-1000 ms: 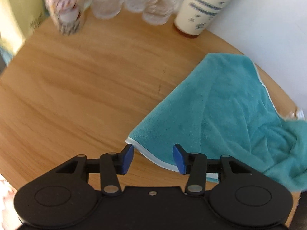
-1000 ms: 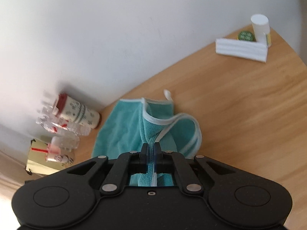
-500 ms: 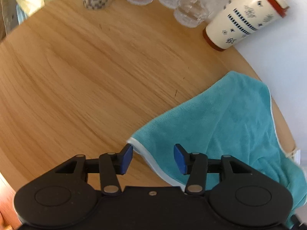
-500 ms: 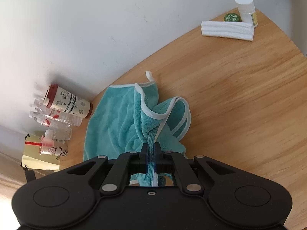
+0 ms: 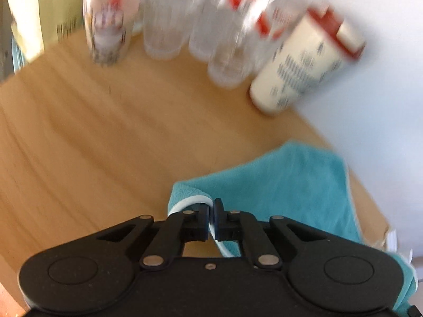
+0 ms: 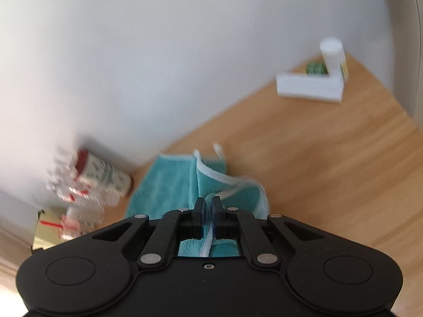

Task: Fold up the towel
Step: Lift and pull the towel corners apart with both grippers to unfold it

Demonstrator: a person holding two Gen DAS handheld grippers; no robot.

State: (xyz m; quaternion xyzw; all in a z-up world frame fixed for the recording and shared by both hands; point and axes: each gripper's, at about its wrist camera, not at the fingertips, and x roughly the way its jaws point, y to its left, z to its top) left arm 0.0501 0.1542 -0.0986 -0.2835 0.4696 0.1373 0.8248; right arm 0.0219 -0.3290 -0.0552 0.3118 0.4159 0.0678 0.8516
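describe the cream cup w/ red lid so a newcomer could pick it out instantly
Start at the wooden table where it meets the white wall. A row of drink containers stands there; the cream cup is at its right end, nearest the teal towel. Unlike the clear bottles beside it, it is opaque.

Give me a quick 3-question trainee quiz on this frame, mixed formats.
1. True or false: the left gripper is open beside the teal towel.
2. What does the right gripper pinch? A) the folded white cloth B) the towel's white-trimmed edge C) nothing
3. Fill in: the cream cup with the red lid stands next to the ____ behind the table.

Key: 1 false, it is shut on the towel's edge. 2 B. 3 wall.
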